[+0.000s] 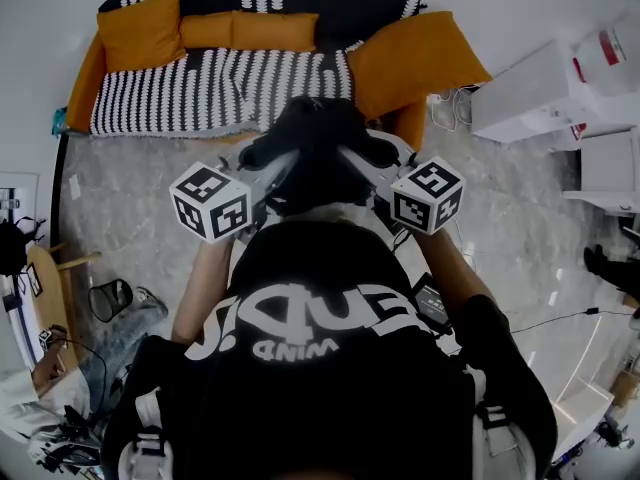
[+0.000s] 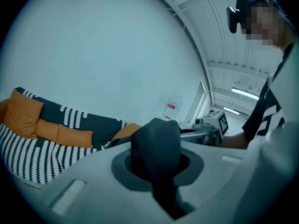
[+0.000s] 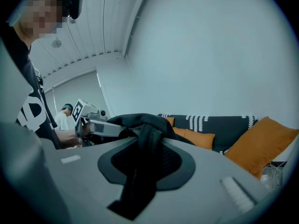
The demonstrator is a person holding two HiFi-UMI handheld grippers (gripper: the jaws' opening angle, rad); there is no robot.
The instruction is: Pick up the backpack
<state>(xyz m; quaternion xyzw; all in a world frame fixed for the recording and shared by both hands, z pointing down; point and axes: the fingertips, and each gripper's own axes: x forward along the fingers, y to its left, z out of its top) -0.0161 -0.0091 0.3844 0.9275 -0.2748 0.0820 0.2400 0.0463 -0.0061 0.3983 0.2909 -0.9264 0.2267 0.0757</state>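
Both forearms reach forward and angle inward. The left gripper [image 2: 157, 158] and right gripper [image 3: 145, 164] tilt slightly downward, each with its jaws nearly closed, pinching a fold of the black fabric backpack [image 1: 318, 153], which hangs between them.

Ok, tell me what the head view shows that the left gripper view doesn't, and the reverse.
Only the head view: the marble floor, a white cabinet, the person's black printed shirt, and the backpack held between the left gripper and the right gripper. Only the left gripper view: the ceiling, the bare wall, and dark backpack fabric pinched close-up between its jaws. Both: the backpack, the striped sofa with orange cushions, and the right gripper.
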